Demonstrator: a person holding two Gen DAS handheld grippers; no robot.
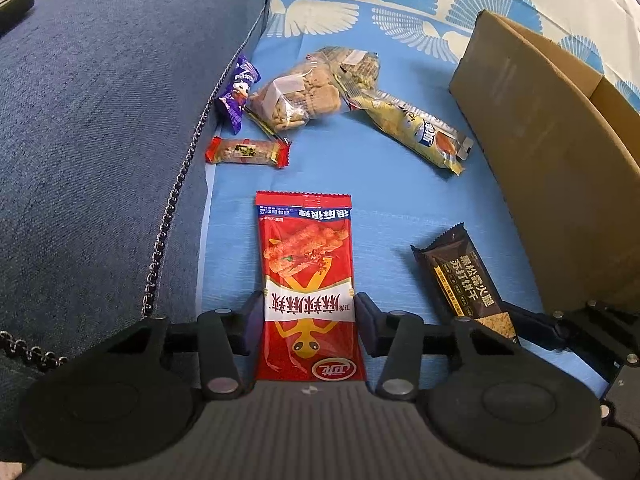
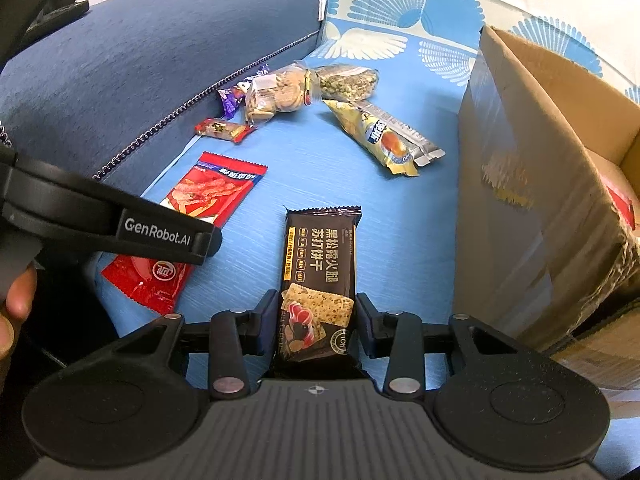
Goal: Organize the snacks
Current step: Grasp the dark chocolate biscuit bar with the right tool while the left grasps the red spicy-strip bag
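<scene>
Snacks lie on the blue sheet point(image 1: 400, 208) beside the box point(image 1: 560, 184). We see the red packet point(image 1: 306, 280) lengthwise away from us, pinched by our left hand-held gripper point(image 1: 310, 316). Our right hand-held gripper point(image 2: 316, 316) pinches the dark cracker bar point(image 2: 320, 276), nearer the box, likewise lengthwise.

The red packet point(image 1: 308, 280) carries a yellow lizard figure and a white band. The cracker bar point(image 2: 318, 276) is dark brown with gold lettering. The sheet point(image 1: 400, 200) is light blue, with blue fan motifs on white farther off. The cushion point(image 1: 100, 120) is navy; the box point(image 1: 560, 160) plain brown.
</scene>
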